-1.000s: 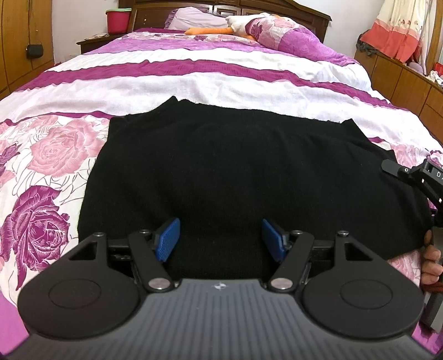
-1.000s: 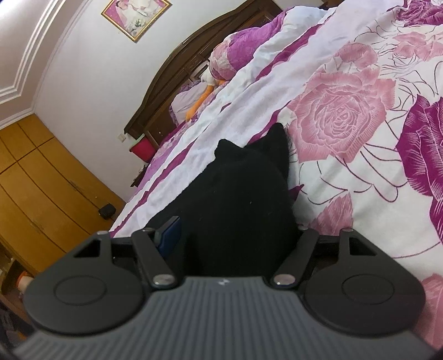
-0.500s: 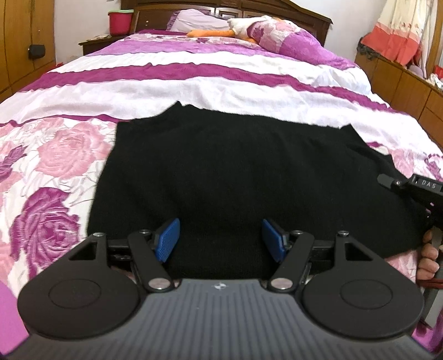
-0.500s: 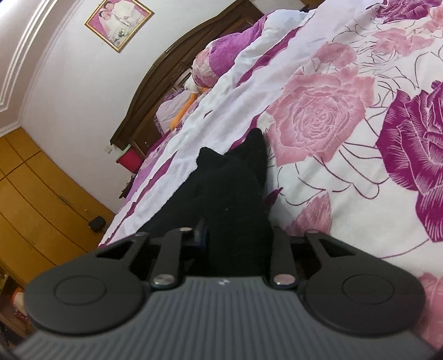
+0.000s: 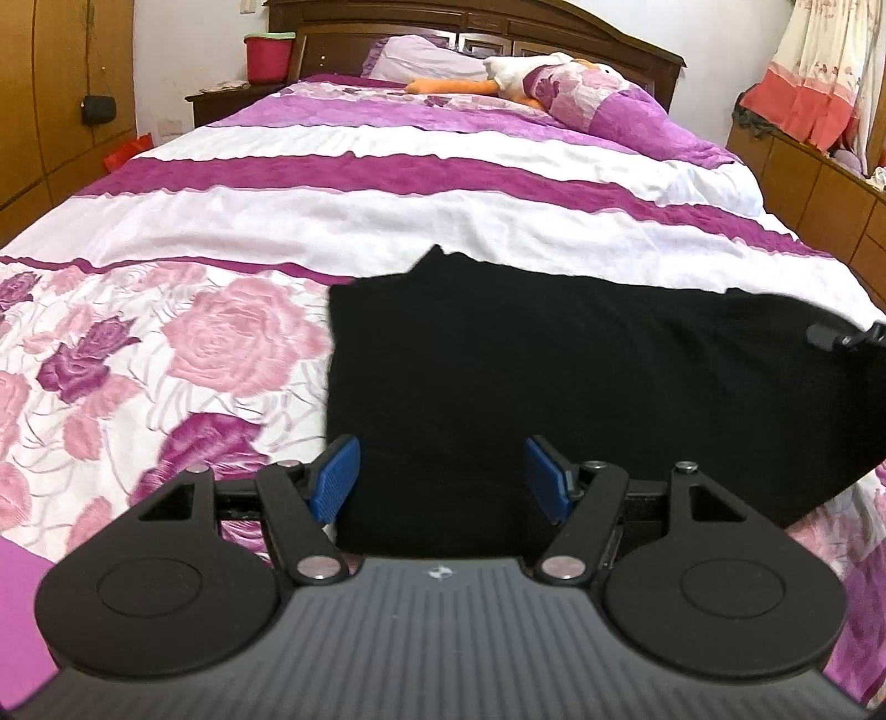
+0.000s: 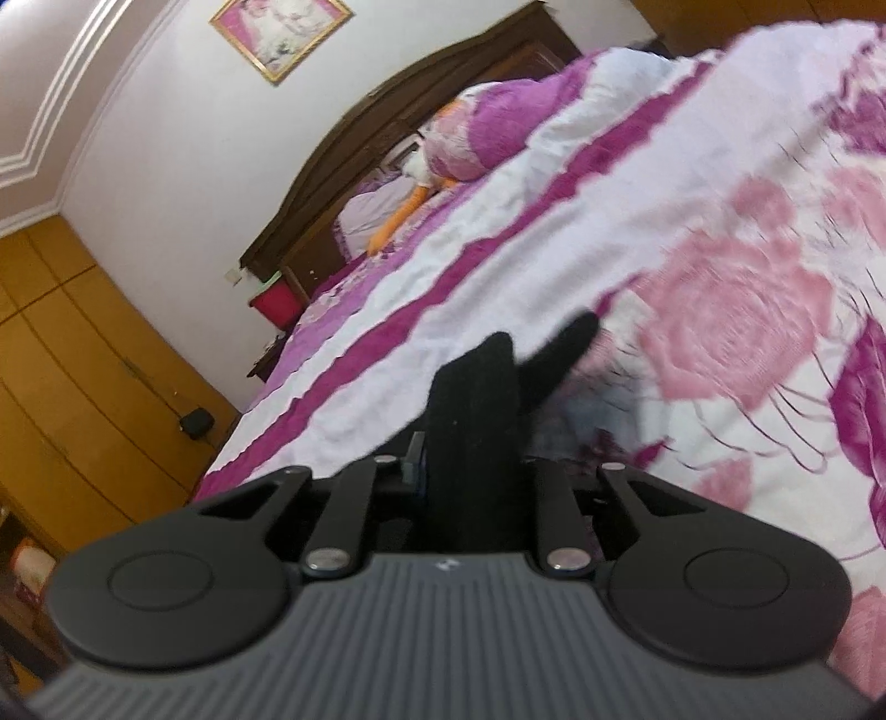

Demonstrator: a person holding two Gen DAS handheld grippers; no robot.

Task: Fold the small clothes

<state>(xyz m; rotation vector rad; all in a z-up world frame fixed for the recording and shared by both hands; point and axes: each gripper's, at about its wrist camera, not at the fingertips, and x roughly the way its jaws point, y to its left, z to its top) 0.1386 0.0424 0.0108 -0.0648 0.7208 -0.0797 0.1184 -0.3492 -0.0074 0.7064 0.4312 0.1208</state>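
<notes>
A black knit garment [image 5: 554, 387], matte and soft-edged, lies across the lower right of the left wrist view on a quilted floral bedspread [image 5: 183, 354] of pink and purple roses with white and magenta stripes. The left gripper [image 5: 443, 479] sits at lower centre with its ribbed blue pads [image 5: 335, 479] spread wide over the garment's near edge, gripping nothing. In the right wrist view, the right gripper [image 6: 470, 471] at lower centre is pinched tight on a bunched ridge of the same cloth [image 6: 476, 410], which rises as a narrow dark fold. A carved dark wooden headboard [image 5: 476, 25] fills the top centre.
</notes>
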